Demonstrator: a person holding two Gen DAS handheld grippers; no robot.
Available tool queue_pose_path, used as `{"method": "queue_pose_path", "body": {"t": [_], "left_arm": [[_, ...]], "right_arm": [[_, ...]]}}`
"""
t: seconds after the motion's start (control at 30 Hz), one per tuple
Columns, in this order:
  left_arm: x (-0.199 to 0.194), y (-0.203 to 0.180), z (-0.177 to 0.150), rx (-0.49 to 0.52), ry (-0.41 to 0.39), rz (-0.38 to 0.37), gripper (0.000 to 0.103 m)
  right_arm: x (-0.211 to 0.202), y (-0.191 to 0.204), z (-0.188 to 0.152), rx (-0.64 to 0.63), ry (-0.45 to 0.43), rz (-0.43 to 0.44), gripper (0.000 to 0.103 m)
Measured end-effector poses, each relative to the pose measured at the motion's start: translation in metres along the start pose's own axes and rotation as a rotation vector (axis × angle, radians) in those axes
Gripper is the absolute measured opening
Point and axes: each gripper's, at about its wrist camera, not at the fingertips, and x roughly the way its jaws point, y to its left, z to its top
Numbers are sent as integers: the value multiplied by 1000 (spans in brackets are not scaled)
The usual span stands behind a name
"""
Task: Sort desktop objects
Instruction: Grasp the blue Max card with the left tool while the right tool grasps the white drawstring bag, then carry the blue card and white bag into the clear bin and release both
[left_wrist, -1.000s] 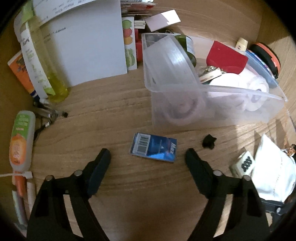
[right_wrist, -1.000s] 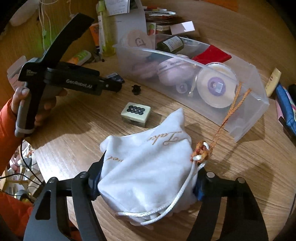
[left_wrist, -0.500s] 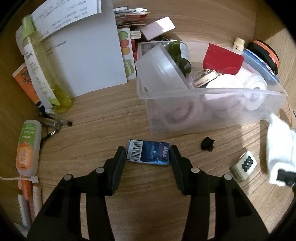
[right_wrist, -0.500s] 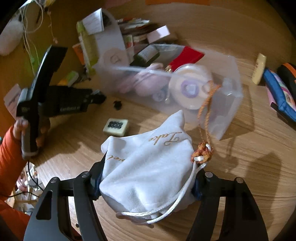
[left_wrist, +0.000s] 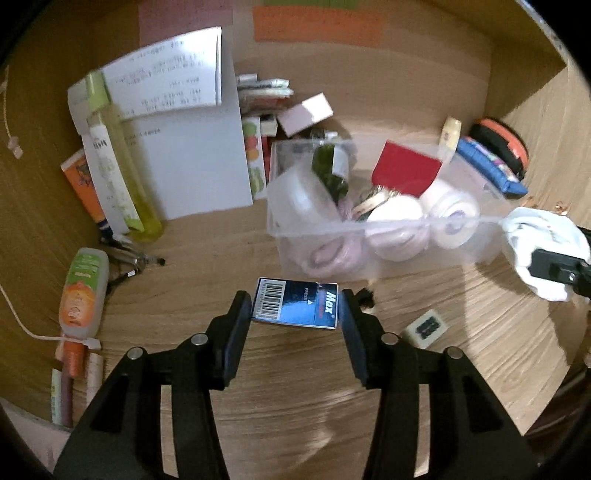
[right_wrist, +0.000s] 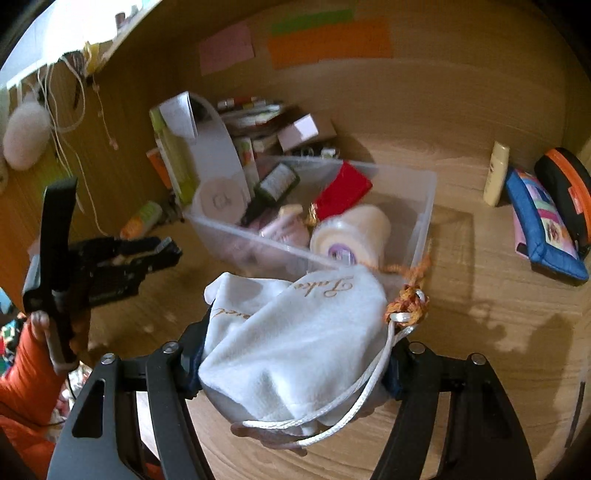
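While gripping the small blue box (left_wrist: 296, 303) by its ends, the left tool (left_wrist: 295, 314) is holding it just above the tabletop (left_wrist: 295, 406); the right tool (right_wrist: 295, 354) is clamping a white drawstring pouch (right_wrist: 295, 332) before the clear bin (right_wrist: 421, 206).

A wooden desk (left_wrist: 207, 254) bears a clear bin (left_wrist: 388, 254), bottles and a white die (left_wrist: 424, 326).

white pouch (right_wrist: 295, 332) hiding right gripper (right_wrist: 295, 369) pads, receipt (left_wrist: 170, 74) print unreadable
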Motion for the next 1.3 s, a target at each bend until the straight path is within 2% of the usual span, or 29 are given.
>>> {"method": "queue_pose_path", "body": {"t": [0.2,0.33,0.63,0.9,1.03,1.1,1.2,1.3], "left_arm": [[-16,-4,10,-7,-41,-13,48],[-21,-5,18,-7,-67,-25,48],[-21,-13,48,-2,-110,-69,48],[0,-21,76,0,-106,-113,48],[18,-27,84,11,-83,-129,48],[27,-30,85,20,-66,-129,48],[42,-35,84,31,-41,-139,48],[54,-43,84,49,-22,-147,48]], "right_arm": [[-10,2,22,-15,-63,14,67],[-14,3,40,-42,-106,-13,67],[11,-3,74,-47,-132,-34,67],[44,-14,92,22,-135,7,67],[69,-19,90,37,-93,-6,67],[74,-18,89,29,-93,-32,67],[76,-19,89,18,-93,-24,67],[82,-23,86,3,-78,-70,67]]}}
